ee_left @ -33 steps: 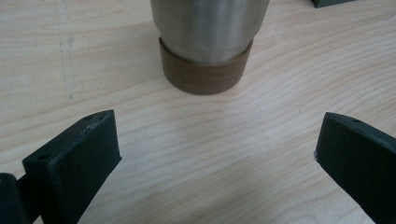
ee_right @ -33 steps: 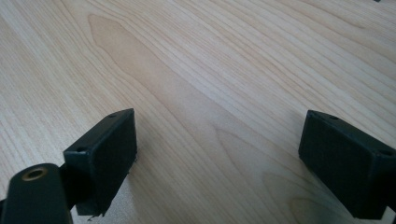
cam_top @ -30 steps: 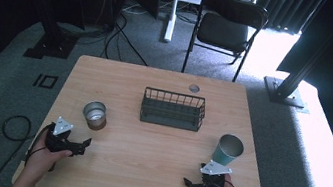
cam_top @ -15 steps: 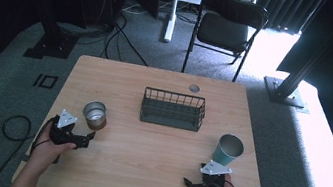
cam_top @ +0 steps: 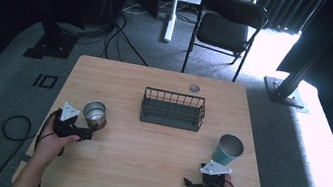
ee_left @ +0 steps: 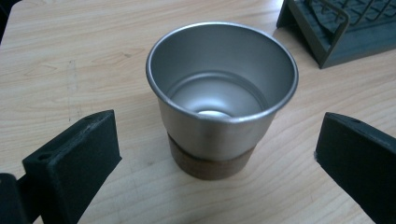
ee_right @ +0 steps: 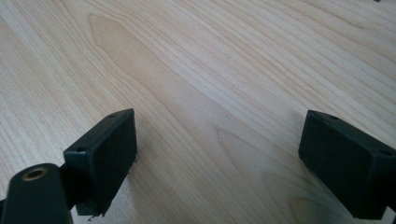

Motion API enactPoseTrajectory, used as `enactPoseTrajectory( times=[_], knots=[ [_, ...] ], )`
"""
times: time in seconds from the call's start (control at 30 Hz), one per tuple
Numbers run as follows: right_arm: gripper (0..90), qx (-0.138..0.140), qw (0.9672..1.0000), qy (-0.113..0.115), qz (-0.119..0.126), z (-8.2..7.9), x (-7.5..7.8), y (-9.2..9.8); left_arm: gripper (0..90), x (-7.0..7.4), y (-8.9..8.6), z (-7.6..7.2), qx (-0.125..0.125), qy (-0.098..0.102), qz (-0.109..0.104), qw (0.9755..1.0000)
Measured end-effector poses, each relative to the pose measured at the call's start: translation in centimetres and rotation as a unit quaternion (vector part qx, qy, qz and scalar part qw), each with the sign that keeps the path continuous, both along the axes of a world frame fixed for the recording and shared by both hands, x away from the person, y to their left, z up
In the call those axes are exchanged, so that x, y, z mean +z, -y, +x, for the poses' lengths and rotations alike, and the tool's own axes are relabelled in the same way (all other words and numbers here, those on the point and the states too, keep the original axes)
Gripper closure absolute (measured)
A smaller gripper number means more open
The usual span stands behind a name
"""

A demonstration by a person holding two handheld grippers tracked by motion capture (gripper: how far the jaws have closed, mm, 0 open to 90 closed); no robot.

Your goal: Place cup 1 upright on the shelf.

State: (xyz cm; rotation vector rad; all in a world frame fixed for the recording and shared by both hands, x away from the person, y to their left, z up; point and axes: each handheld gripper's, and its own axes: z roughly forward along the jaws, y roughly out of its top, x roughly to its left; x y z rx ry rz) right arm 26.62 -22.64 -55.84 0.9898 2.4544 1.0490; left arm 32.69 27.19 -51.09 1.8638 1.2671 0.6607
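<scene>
From above, the steel cup (cam_top: 95, 114) stands upright on the table (cam_top: 152, 167), left of the wire basket (cam_top: 172, 108), with the left gripper (cam_top: 81, 134) just beside it on the near side. Along the left gripper (ee_left: 215, 154), jaws are wide apart with the cup (ee_left: 219, 102) between and just ahead, untouched, mouth up. The right gripper (ee_right: 217, 163) hangs wide open over bare wood.

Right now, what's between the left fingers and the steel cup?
Only bare table. In the left gripper view the open fingers flank the steel cup without touching.
</scene>
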Motion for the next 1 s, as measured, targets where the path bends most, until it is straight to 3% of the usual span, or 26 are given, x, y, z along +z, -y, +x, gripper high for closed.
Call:
enactPoseTrajectory(
  times=[0.6,1.0],
  knots=[
    [10.9,0.000,1.0000,0.000,-0.001,0.0,0.0,0.0,0.5,-0.2,0.8,2.4,0.008,0.001,-0.014,0.9999],
    [10.9,0.000,1.0000,0.000,-0.001,0.0,0.0,0.0,0.5,-0.2,1.9,3.7,0.003,0.011,-0.010,0.9999]
  ],
)
